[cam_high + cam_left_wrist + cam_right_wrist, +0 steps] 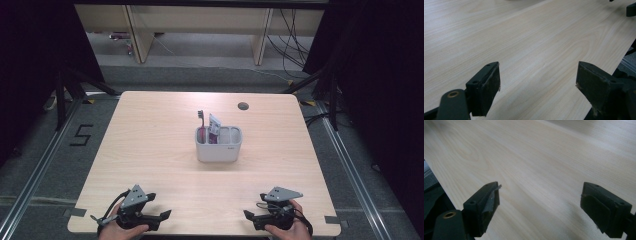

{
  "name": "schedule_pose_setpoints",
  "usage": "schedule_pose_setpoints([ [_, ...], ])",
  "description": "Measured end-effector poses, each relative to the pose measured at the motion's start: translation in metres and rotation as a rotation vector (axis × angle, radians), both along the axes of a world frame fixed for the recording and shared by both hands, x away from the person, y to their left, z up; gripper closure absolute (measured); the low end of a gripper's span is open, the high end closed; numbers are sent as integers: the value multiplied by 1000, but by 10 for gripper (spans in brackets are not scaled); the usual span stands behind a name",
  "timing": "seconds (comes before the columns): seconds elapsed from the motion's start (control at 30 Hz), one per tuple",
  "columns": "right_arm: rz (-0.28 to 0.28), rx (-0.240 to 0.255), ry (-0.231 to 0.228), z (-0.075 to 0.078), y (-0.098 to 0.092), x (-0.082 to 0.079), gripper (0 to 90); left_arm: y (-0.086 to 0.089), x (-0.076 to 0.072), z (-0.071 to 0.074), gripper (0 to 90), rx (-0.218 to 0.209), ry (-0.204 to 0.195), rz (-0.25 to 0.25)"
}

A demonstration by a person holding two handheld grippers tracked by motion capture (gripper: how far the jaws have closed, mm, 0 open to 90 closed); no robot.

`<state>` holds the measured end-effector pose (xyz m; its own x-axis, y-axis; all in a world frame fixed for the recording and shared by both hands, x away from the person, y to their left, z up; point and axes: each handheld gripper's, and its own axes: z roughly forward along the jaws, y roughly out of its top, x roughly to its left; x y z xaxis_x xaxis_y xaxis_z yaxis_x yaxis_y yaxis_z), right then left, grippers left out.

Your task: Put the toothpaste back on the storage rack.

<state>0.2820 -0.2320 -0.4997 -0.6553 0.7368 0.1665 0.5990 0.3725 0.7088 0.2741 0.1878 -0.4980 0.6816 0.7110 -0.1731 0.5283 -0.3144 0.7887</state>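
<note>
1. I am holding my left hand-held gripper (165, 215) at the near edge of the bench (150, 150), well in front of and to the left of the white caddy (218, 145); its jaws are standing spread with only bare wood between them.
2. I am holding my right hand-held gripper (247, 215) at the same near edge, well in front of and to the right of the caddy; its jaws are also standing wide apart, pinching nothing.
3. The two are pointing inward toward each other, with a broad open stretch of bench lying between them directly in front of the caddy.
4. The caddy is sitting near the bench's middle, well apart from both, with open wood running on all sides of it out to the rounded corners.
5. A dark-headed toothbrush (201, 120) and a tube (214, 127) are standing upright in the caddy's left compartments.
6. A round cable hole (243, 106) is lying behind the caddy, near the far edge.
7. Beyond the caddy, grey floor, wooden furniture legs and loose cables are showing, with black curtains hanging on either side.
</note>
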Motion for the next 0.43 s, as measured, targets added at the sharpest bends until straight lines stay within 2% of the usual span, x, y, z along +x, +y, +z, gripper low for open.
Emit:
schedule_pose_setpoints([
  [0.03, 26, 10, 4, -1, 0, 0, 162, 0, 0, 0, 185, 2, -2, 3],
  [0.07, 31, -15, -28, -1, -1, 1, 162, -1, 0, 0, 182, -5, -3, 10],
  [0.13, 0, -12, 1, 0, 1, -3, 162, -1, 0, -1, 181, 0, -6, 5],
  [0.17, 21, -36, -25, -1, 0, -1, 162, 1, 1, 0, 179, 16, -6, -6],
  [0.2, 34, -35, -23, -1, 0, -1, 162, 0, 1, -1, 177, 11, -6, -3],
  [0.23, 51, -17, 6, -2, 0, 0, 162, 0, 1, -1, 176, 11, -5, 1],
  [0.27, 66, -21, -10, -3, 1, 1, 162, 0, 1, -1, 176, 13, -6, 0],
  [0.43, 68, -15, 0, -2, 2, 0, 161, 1, 1, -1, 176, 19, -7, -5],
])
